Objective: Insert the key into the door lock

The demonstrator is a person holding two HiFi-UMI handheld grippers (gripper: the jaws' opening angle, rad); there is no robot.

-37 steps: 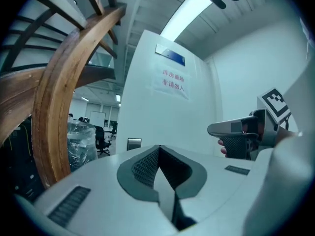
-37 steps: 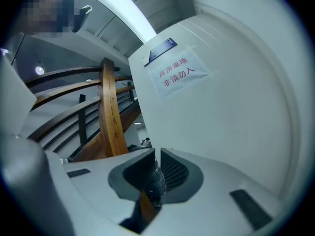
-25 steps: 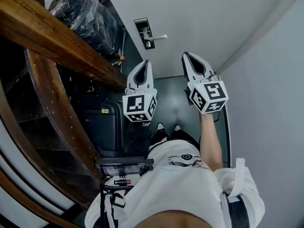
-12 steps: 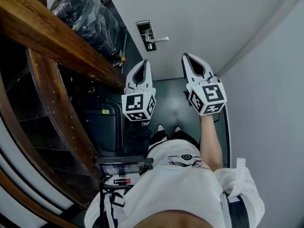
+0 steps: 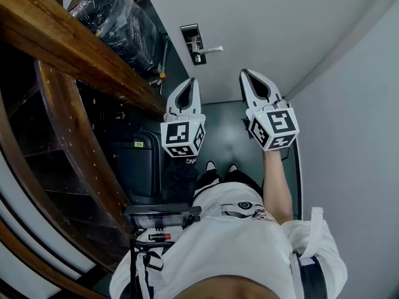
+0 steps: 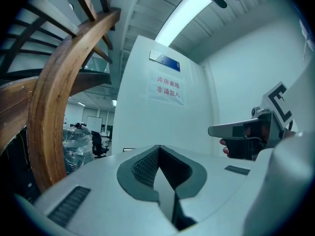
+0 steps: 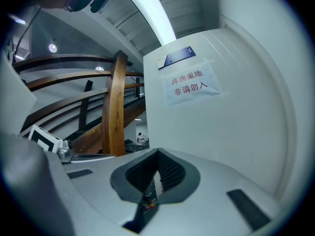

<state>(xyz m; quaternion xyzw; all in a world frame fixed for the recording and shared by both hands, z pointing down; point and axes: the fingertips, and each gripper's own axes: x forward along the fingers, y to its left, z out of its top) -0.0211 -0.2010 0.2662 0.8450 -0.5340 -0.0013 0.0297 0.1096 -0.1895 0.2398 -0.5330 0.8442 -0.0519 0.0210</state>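
A white door [image 5: 268,23] carried a dark rectangular lock plate with a silver lever handle [image 5: 194,39]. The left gripper [image 5: 189,80] hung near that plate, on the person's side of it, jaws pressed together with nothing between them. The right gripper [image 5: 244,73], off to the plate's right and short of the door, was clamped on a small thin metal key [image 7: 149,191], barely visible between its jaws.
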